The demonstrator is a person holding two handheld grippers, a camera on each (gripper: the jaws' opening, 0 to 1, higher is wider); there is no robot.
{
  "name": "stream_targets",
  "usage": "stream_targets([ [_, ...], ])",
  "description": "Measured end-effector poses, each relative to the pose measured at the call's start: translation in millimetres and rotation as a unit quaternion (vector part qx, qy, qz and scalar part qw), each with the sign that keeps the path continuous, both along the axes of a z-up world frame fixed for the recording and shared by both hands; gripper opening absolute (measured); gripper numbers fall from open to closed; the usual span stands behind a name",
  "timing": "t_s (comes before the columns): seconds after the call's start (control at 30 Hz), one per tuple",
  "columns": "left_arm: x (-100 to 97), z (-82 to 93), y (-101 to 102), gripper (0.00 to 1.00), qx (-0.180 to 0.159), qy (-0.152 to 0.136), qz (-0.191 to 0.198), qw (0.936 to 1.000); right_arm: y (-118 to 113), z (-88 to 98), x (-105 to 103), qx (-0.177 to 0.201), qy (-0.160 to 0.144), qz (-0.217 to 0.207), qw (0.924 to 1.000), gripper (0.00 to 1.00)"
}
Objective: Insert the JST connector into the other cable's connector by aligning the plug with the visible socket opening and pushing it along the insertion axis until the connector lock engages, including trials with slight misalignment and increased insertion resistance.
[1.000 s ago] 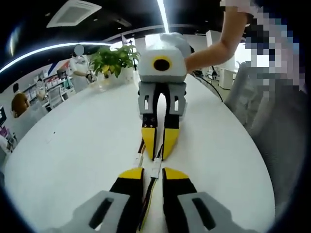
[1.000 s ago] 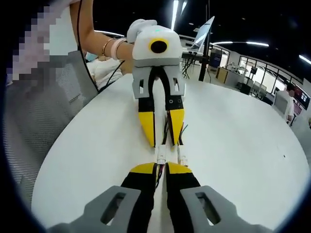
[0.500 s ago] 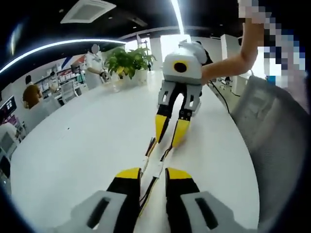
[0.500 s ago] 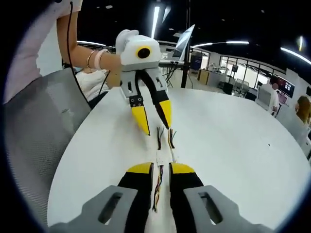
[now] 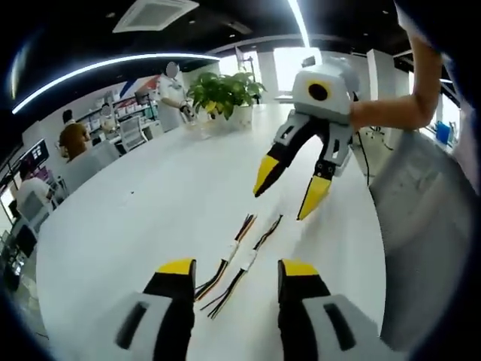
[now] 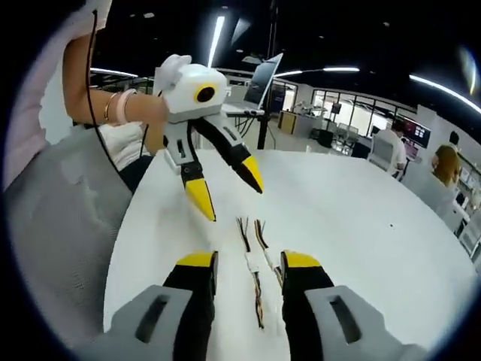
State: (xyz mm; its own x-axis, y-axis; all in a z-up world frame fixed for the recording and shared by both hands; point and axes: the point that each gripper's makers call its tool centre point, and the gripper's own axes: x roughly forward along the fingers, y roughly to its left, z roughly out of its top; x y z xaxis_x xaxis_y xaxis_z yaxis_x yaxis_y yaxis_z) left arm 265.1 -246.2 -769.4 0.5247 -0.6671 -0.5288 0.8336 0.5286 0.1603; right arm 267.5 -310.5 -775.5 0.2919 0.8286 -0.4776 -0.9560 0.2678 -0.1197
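Connector (image 5: 244,259) lock state (too small) unreadable

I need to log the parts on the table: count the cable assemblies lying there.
2. Both lie side by side on the white table, between the open fingers of the left gripper: one cable nearer its left finger, the other cable beside it. None looks hidden.

The left gripper (image 5: 233,272) has its fingers (image 5: 175,274) spread wide apart. The right gripper (image 6: 246,265) is wide too. A hand (image 6: 143,113) holds one from behind.
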Motion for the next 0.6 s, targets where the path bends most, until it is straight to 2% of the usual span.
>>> stream_targets([
  [0.1, -6.8, 7.1, -1.1, 0.45, -0.009, -0.005, 0.004, 0.9999, -6.5, 8.5, -1.5, 0.004, 0.012, -0.038, 0.9992, 0.51],
  [0.2, -10.2, 18.6, -1.0, 0.55, -0.037, -0.01, 0.026, 0.9989, -13.5, 13.7, -5.6, 0.004, 0.03, -0.071, 0.997, 0.56],
  [0.27, -14.0, 28.1, -0.6, 0.62, -0.068, -0.002, 0.046, 0.9966, -16.9, 18.4, -9.7, 0.003, 0.037, -0.092, 0.995, 0.6],
  [0.3, -15.0, 37.6, -0.2, 0.63, -0.097, -0.004, 0.056, 0.9937, -17.9, 23.4, -12.8, 0.008, 0.037, -0.103, 0.9939, 0.62],
  [0.37, -15.7, 46.0, 2.8, 0.64, -0.113, -0.008, 0.067, 0.9913, -18.8, 31.7, -16.2, 0.02, 0.033, -0.116, 0.9925, 0.66],
  [0.4, -15.9, 53.0, 6.6, 0.68, -0.122, -0.016, 0.077, 0.9894, -19.4, 37.5, -19.6, 0.029, 0.035, -0.124, 0.9912, 0.68],
  [0.43, -13.2, 59.0, 12.8, 0.72, -0.125, -0.029, 0.096, 0.9871, -20.0, 41.0, -21.4, 0.035, 0.037, -0.13, 0.9902, 0.71],
  [0.5, -11.7, 68.6, 20.7, 0.83, -0.117, -0.063, 0.107, 0.9854, -20.9, 46.6, -27.2, 0.041, 0.04, -0.136, 0.989, 0.74],
  [0.6, -16.9, 73.8, 26.1, 0.86, -0.125, -0.057, 0.121, 0.9832, -20.7, 51.0, -35.5, 0.041, 0.04, -0.14, 0.9885, 0.77],
])
